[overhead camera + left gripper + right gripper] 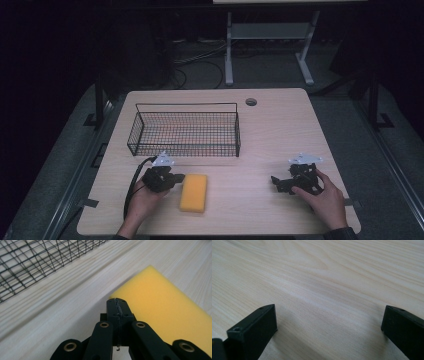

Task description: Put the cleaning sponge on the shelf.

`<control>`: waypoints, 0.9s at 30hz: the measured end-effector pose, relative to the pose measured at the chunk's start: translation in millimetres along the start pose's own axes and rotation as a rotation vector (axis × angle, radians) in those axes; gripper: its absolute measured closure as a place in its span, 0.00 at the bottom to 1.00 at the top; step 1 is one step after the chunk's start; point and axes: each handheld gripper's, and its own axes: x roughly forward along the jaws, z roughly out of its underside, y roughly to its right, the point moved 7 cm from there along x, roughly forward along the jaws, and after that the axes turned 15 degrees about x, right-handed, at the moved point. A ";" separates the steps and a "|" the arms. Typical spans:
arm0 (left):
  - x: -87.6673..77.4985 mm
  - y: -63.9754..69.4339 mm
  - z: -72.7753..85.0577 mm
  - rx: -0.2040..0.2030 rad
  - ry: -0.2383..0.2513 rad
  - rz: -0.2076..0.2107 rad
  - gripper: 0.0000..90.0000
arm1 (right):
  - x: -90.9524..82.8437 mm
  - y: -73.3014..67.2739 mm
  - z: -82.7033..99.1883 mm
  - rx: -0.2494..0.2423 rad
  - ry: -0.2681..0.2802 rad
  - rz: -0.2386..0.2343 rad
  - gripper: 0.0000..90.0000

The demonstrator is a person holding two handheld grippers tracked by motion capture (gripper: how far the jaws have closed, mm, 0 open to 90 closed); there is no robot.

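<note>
A yellow sponge block (194,192) lies flat on the light wooden table (280,130), near the front left. My left gripper (178,178) rests just left of it, tips at the sponge's near corner. In the left gripper view the two black jaws meet with nothing between them, so the left gripper (117,305) is shut, and the sponge (162,307) lies right behind its tips. My right gripper (274,181) sits at the front right, held by a hand. Its fingers (259,327) stand wide apart over bare wood, so the right gripper (329,322) is open and empty.
A black wire basket (186,131) stands empty behind the sponge, left of the table's middle; its mesh (32,260) shows in the left gripper view. A round cable hole (251,102) sits near the far edge. A white table frame (270,45) stands on the floor beyond.
</note>
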 end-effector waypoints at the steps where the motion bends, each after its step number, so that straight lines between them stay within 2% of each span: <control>1: 1.1 -0.1 -1.6 0.000 0.003 0.000 1.00 | 0.0 0.0 0.0 0.001 0.000 0.000 0.00; 10: 11.1 -0.3 -17.6 0.020 0.012 0.016 1.00 | 0.1 0.0 -0.1 0.000 0.001 0.000 0.00; 27: 35.1 11.1 -45.8 0.079 0.011 0.063 1.00 | 0.2 -0.2 -0.2 0.004 0.001 0.001 0.00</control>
